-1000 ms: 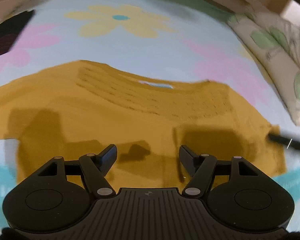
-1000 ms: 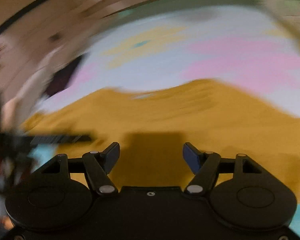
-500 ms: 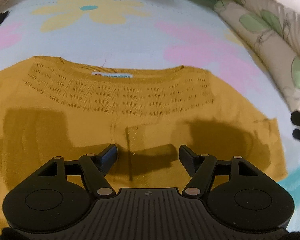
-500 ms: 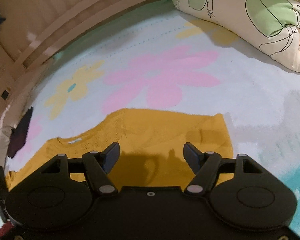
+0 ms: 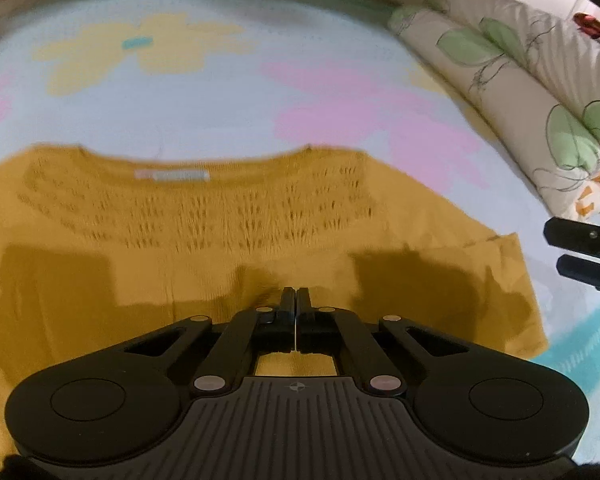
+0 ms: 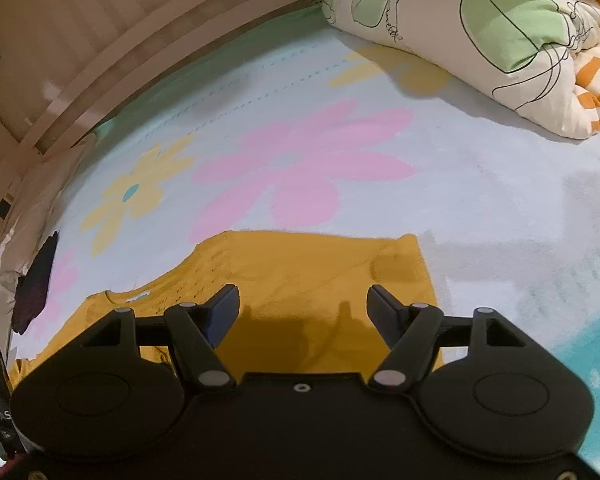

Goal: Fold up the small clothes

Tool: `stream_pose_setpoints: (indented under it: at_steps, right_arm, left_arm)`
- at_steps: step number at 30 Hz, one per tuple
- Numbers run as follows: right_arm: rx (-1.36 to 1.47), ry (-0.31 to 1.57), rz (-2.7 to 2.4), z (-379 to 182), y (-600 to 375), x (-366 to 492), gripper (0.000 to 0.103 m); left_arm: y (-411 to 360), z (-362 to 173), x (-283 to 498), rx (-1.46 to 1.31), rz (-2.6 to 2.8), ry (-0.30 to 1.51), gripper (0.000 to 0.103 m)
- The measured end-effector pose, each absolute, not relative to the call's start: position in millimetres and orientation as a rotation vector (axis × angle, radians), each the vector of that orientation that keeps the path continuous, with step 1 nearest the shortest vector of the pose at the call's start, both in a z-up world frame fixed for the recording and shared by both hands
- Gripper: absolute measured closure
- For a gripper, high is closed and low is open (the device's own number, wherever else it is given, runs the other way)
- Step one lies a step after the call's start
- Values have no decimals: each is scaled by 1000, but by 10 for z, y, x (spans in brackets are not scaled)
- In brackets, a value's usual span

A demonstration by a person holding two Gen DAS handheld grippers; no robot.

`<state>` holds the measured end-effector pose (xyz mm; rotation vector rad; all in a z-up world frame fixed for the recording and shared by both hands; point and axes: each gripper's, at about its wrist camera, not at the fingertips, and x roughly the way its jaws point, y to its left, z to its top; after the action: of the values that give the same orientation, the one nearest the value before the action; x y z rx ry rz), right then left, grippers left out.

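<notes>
Lying flat on the flower-print bed sheet (image 6: 480, 200), front down by the look of the neck label (image 5: 172, 175), item one: a mustard knit sweater (image 5: 204, 240), spread ahead of and beneath both sets of fingers. Item two: left gripper (image 5: 295, 300), fingers pressed together just over the sweater's middle; whether any knit is pinched between the tips cannot be told, since the cloth there shows only a faint pucker. Item three: right gripper (image 6: 303, 306), fingers spread wide above the sweater's right edge, holding nothing. Item four: a leaf-print quilt (image 6: 500, 40), rolled, well beyond the right fingers. Step in hand, as judged: the opening grasp for a first fold, the garment not yet folded anywhere. Next move calls for the right fingers to drop onto the side edge or sleeve just ahead of them and close, so that it can be carried toward the middle. Change from half a second earlier: left fingers then stood apart, now meet; right fingers unchanged, and the sweater lies as it did.
</notes>
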<state>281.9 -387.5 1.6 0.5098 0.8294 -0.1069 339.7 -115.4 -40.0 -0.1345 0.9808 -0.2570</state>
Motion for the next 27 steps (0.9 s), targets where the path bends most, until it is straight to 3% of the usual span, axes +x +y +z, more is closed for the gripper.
stream_pose_setpoints:
  at_steps: [8,16,20,27]
  right_arm:
    - [518,835,-119,-18,-3863,2842,30]
    - [506,849,-101,-37,-3799,2876,30]
    - [492,850,-106,-34,-3805,2869,30]
    - [492,854,-105,-48,-3781,2868,29]
  left_arm:
    - [-919,-183,3434,-93,-216,903,102]
    - [-737,-564,3459,-295,-316,1050,97]
    - [-737,-595,3332,-284,-325,1044,75]
    - [-851,-616,3411,-300,-342,1048,56]
